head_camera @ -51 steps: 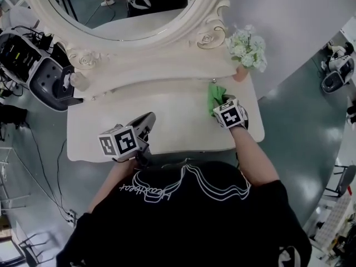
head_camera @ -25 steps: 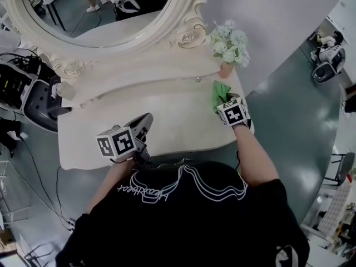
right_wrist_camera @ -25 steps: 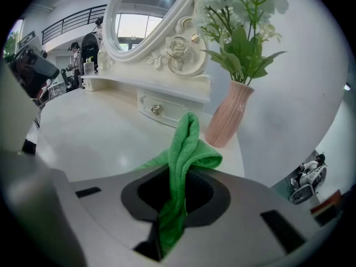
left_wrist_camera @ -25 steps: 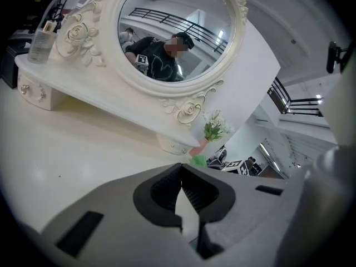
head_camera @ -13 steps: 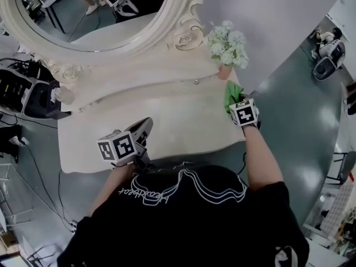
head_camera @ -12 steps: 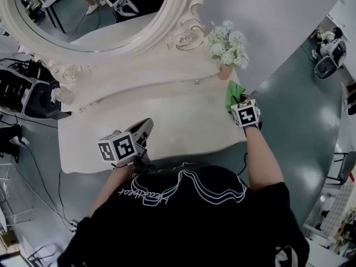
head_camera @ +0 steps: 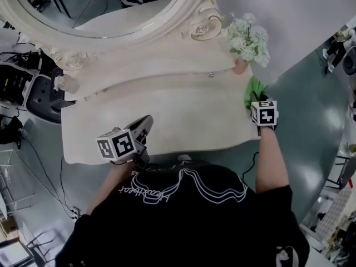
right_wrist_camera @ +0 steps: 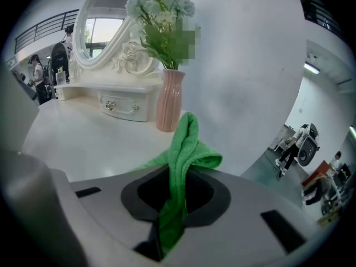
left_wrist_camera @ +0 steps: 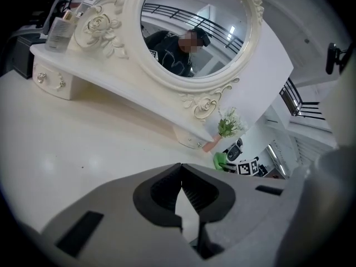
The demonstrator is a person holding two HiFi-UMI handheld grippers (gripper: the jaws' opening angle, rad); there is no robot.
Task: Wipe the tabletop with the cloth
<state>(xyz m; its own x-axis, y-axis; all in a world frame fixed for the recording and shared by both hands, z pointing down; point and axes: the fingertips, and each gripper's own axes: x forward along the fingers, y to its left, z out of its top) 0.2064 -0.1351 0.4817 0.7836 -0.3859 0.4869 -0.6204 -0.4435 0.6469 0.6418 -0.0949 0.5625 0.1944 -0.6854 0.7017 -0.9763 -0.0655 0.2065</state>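
Observation:
The green cloth [right_wrist_camera: 181, 160] is pinched between the jaws of my right gripper [right_wrist_camera: 177, 204], which is shut on it. In the head view that gripper [head_camera: 257, 100] holds the cloth [head_camera: 255, 88] at the far right end of the cream tabletop [head_camera: 167, 110], just in front of the pink vase [head_camera: 240, 67]. My left gripper [head_camera: 146, 124] hovers over the table's front edge at the left, jaws shut with nothing between them [left_wrist_camera: 181, 188]. The left gripper view shows the cloth [left_wrist_camera: 221, 161] far off at the table's right end.
An ornate oval mirror [head_camera: 105, 10] on a raised drawer shelf [head_camera: 150, 65] runs along the back. A vase of white flowers [right_wrist_camera: 164, 49] stands at the back right. A small bottle [head_camera: 65, 83] sits at the back left. The floor drops off past the right edge [head_camera: 300, 93].
My right gripper has slid the green cloth rightward along the tabletop, from near the vase's front to the table's far right edge. The left gripper has stayed put.

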